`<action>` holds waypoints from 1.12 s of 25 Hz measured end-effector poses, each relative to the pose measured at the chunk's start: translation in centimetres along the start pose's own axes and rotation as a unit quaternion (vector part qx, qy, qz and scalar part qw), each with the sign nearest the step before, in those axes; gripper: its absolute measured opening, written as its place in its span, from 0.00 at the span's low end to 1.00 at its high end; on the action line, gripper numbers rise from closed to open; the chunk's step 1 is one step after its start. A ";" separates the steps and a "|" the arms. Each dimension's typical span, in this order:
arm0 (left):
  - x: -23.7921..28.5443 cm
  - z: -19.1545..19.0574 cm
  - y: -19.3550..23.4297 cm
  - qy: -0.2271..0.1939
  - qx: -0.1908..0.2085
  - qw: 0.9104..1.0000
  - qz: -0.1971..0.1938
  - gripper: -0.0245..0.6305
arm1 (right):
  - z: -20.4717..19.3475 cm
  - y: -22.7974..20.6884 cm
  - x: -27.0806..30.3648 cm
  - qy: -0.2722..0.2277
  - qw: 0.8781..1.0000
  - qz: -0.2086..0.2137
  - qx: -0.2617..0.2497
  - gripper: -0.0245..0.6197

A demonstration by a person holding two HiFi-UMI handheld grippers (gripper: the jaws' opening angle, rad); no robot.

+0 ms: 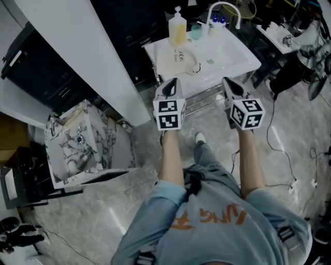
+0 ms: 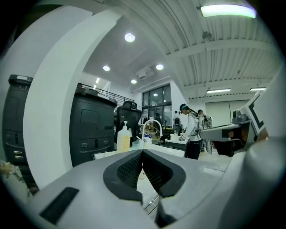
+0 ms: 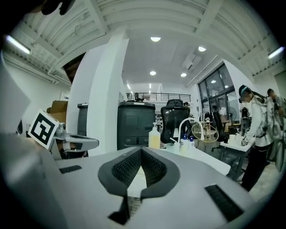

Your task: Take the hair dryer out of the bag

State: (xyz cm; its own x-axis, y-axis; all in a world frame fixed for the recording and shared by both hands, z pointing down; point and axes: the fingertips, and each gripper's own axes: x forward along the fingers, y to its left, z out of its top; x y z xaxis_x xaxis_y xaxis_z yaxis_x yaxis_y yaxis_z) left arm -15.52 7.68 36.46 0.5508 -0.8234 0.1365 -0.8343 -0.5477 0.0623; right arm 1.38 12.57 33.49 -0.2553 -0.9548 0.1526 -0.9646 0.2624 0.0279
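Note:
A marble-patterned bag [image 1: 77, 145] stands on the floor at the left of the head view, beside a white pillar [image 1: 88, 52]. No hair dryer shows in any view. My left gripper [image 1: 170, 85] and right gripper [image 1: 230, 83] are held side by side in front of me, both pointing at a white sink counter [image 1: 227, 57] and well away from the bag. In the left gripper view the left gripper [image 2: 142, 152] has its jaws pressed together with nothing between them. The right gripper [image 3: 141, 150] is shut and empty too.
On the counter stand a yellow soap bottle [image 1: 177, 28] and a curved faucet [image 1: 222, 8], with a thin cable [image 1: 189, 64] lying near them. A black cabinet [image 1: 41, 72] is behind the pillar. Cables [image 1: 279, 150] trail over the floor at the right. A person [image 3: 254, 129] stands beyond the counter.

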 end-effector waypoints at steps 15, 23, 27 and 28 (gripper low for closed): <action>17.5 -4.1 2.3 0.116 -0.009 0.992 0.040 0.04 | -4.0 -12.3 19.9 0.043 0.992 0.079 0.085 0.04; 23.9 -4.8 1.2 0.194 0.052 0.980 -0.019 0.04 | -2.7 -18.1 24.1 0.021 0.989 0.084 0.120 0.04; 25.0 -5.7 1.4 0.223 0.076 0.972 -0.027 0.04 | -4.0 -20.1 25.0 0.026 0.987 0.074 0.139 0.04; 25.2 -6.1 1.4 0.228 0.072 0.970 -0.033 0.04 | -4.5 -20.4 25.1 0.029 0.987 0.072 0.144 0.04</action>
State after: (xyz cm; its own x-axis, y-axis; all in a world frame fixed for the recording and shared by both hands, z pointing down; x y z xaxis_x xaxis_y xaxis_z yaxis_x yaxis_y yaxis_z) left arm -2.96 -12.87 46.06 0.5071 -0.6527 0.5628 -0.7678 -0.6388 -0.0490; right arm 14.90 -16.14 41.20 -0.3943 -0.8990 0.1904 -0.8998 0.3356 -0.2790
